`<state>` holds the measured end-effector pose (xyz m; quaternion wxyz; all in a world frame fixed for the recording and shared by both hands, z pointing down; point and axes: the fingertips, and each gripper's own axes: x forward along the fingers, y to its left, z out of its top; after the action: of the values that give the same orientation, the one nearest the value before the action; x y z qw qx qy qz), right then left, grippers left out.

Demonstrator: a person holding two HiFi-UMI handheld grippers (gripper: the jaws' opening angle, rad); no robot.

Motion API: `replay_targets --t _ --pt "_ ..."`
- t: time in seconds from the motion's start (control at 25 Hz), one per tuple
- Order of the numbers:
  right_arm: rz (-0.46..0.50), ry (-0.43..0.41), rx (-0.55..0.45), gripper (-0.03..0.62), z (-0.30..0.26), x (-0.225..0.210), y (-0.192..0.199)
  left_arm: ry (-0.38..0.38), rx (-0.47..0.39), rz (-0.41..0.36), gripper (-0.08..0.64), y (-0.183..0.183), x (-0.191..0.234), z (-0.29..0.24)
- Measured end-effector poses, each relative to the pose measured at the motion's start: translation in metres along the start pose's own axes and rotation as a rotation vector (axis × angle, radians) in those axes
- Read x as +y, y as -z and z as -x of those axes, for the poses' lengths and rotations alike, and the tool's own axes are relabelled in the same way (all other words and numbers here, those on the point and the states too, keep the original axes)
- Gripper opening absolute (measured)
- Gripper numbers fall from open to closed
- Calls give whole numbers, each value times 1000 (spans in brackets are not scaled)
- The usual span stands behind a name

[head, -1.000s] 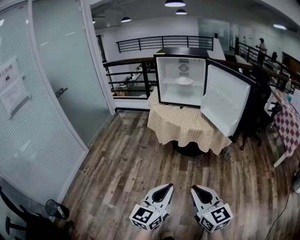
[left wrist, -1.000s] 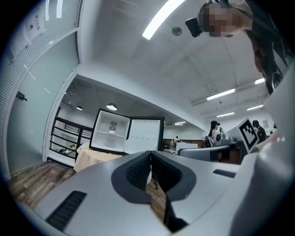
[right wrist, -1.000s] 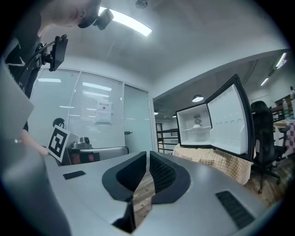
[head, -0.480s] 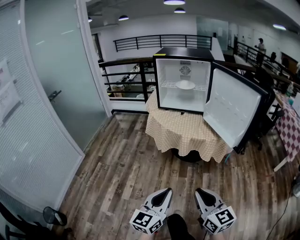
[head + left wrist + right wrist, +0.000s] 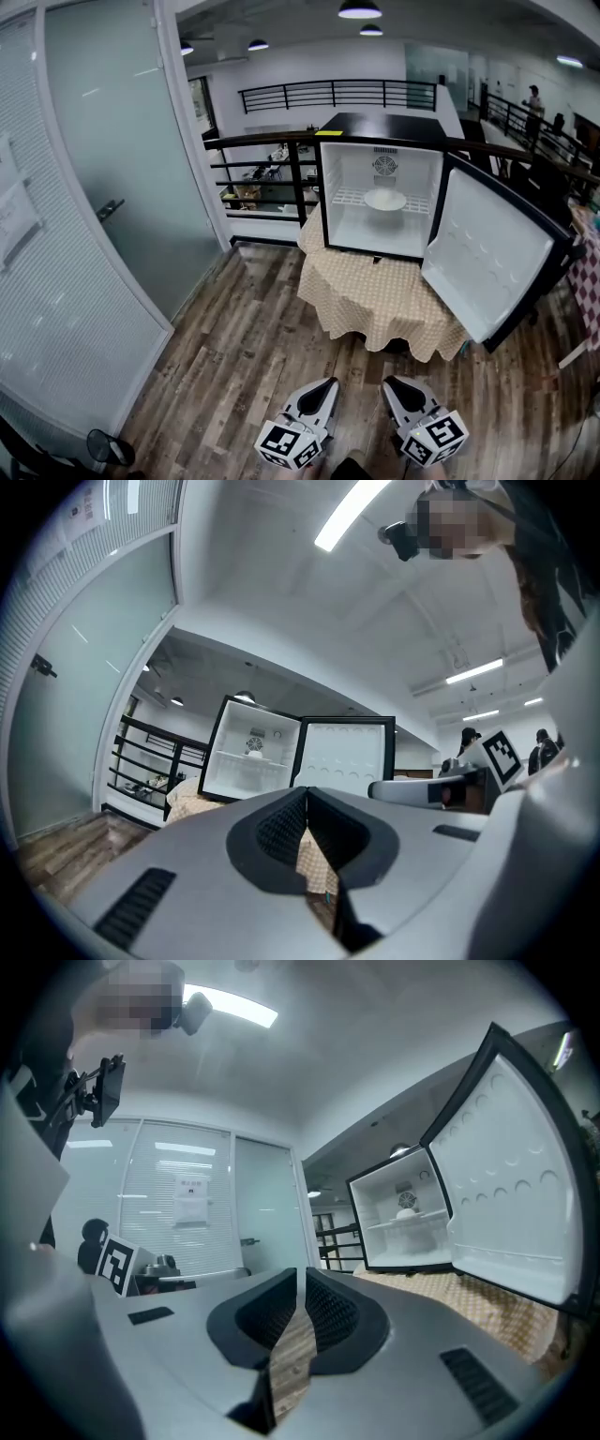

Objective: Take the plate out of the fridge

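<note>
A small black fridge (image 5: 380, 187) with a white inside stands on a round table under a beige checked cloth (image 5: 375, 291), several steps ahead of me. Its door (image 5: 487, 258) hangs wide open to the right. A white plate (image 5: 385, 199) rests on the fridge's wire shelf, and the plate (image 5: 255, 753) (image 5: 407, 1213) shows small in both gripper views. My left gripper (image 5: 323, 386) (image 5: 307, 794) and right gripper (image 5: 392, 384) (image 5: 300, 1274) are held low, side by side over the wooden floor, far short of the fridge. Both are shut with nothing between the jaws.
A frosted glass wall with a door handle (image 5: 110, 208) runs along the left. A black railing (image 5: 267, 155) stands behind and left of the table. A black round object (image 5: 103, 445) lies on the floor at the bottom left. A person (image 5: 534, 98) stands far back right.
The fridge and table have grown larger in the head view and shifted slightly right as I moved closer. Both grippers keep their place low in front and stay shut.
</note>
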<state>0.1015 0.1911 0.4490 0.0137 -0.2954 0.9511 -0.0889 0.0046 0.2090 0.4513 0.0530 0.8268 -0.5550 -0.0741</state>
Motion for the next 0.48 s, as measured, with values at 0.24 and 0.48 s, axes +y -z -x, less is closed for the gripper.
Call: replay_targets --t 0.24,0.48 --pt "-4 -32 15 49 -42 -34 -7 39 3 2 9 -5 20 -49" --pt "-33 -37 -2 49 -68 -68 -14 49 13 -10 9 -6 36 -88"
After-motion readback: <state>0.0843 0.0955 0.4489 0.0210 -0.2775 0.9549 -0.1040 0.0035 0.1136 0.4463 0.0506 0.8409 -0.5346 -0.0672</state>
